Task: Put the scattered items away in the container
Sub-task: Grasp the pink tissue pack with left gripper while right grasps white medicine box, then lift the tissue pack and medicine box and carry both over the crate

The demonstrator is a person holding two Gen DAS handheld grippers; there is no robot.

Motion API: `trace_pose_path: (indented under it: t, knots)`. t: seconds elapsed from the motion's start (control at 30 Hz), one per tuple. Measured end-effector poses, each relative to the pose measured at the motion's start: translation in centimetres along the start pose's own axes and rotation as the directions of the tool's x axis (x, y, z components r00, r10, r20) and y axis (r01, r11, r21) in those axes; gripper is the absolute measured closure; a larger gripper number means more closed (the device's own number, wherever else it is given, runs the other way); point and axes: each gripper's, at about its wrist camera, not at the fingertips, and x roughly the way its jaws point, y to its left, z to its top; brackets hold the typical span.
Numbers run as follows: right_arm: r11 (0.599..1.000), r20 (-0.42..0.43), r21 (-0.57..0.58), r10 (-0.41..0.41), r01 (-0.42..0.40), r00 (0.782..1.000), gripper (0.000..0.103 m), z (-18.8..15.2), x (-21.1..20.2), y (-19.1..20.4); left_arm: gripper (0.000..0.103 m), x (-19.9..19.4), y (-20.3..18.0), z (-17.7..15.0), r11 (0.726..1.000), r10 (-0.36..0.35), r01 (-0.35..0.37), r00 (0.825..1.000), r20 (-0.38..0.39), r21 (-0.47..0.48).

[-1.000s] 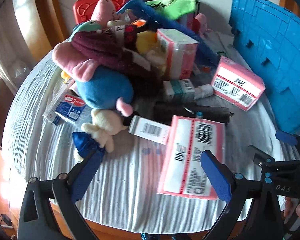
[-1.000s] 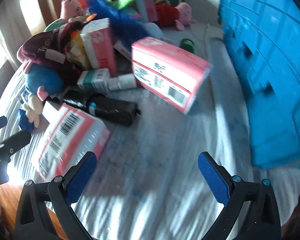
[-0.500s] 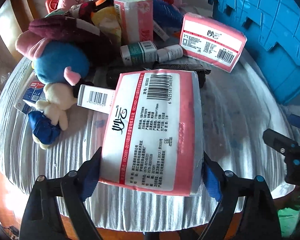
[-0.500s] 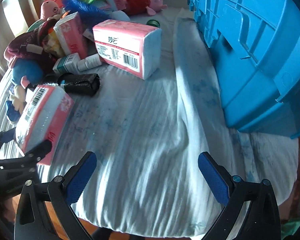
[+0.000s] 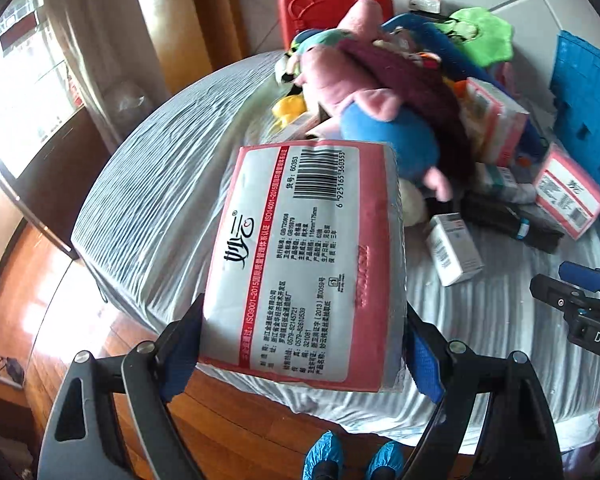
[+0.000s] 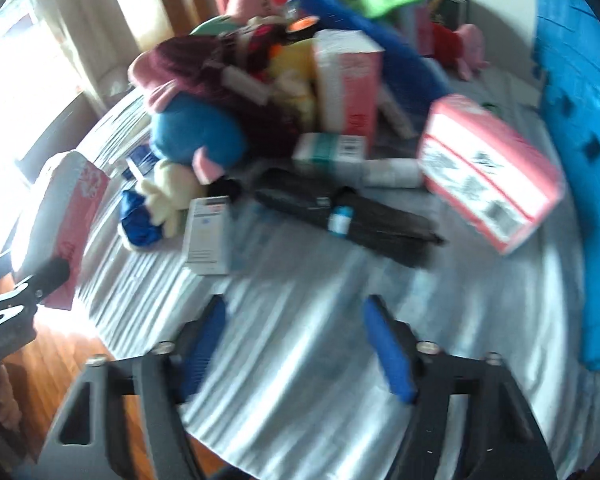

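Over the bed (image 5: 148, 216), left tongs (image 5: 300, 344) clamp tissue pack (image 5: 304, 256).

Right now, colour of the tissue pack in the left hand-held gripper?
Pink and white tissue pack; left wrist view.

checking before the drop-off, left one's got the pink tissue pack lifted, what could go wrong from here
1. The left hand-held gripper pinches only the near end of the soft tissue pack, so the pack might sag or slip out.
2. The blue crate sits far right, past the toy pile; a low carry could knock items off.
3. The right hand-held gripper hovers in that path and might collide.
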Motion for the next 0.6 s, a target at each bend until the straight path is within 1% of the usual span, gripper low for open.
trace_pose_path:
  t: [0.07, 0.2, 0.43, 0.47, 0.5, 0.53, 0.6]
  knots:
    - [1.0, -0.011, -0.014, 0.019, -0.019, 1.0, 0.043, 0.6, 1.4, 1.6, 0.016, 1.1, 0.4, -0.2, 1.0, 0.019, -0.02, 1.0, -0.015, -0.015]
    - [0.999, -0.017, -0.023, 0.04, -0.041, 0.999, 0.043, 1.5, 3.1, 3.7, 0.016, 2.9, 0.8, -0.4, 0.999, 0.024, -0.025, 0.999, -0.036, -0.028]
    - [0.999, -0.037, -0.032, 0.001, -0.002, 0.999, 0.043, 2.5, 5.8, 5.6, 0.016, 4.6, 1.1, 0.5, 1.0, -0.006, 0.005, 0.999, -0.043, -0.02]
    - [0.999, -0.045, -0.034, -0.006, 0.005, 0.999, 0.046, 2.6, 6.3, 5.7, 0.016, 4.5, 1.4, 0.5, 1.0, -0.007, 0.006, 0.999, -0.042, -0.017]
    - [0.999, -0.054, -0.041, -0.018, 0.016, 0.998, 0.062, 2.6, 6.8, 6.0, 0.016, 4.5, 1.6, 0.7, 1.0, -0.007, 0.006, 0.999, -0.036, -0.015]
    - [0.998, -0.058, -0.051, -0.033, 0.03, 0.998, 0.073, 2.5, 7.0, 6.2, 0.016, 4.4, 1.8, 0.8, 1.0, -0.008, 0.008, 0.999, -0.032, -0.012]
    - [0.995, -0.046, -0.074, -0.065, 0.061, 0.997, 0.073, 2.3, 6.5, 6.7, 0.016, 3.9, 2.1, 1.1, 1.0, -0.011, 0.011, 1.0, -0.022, -0.008]
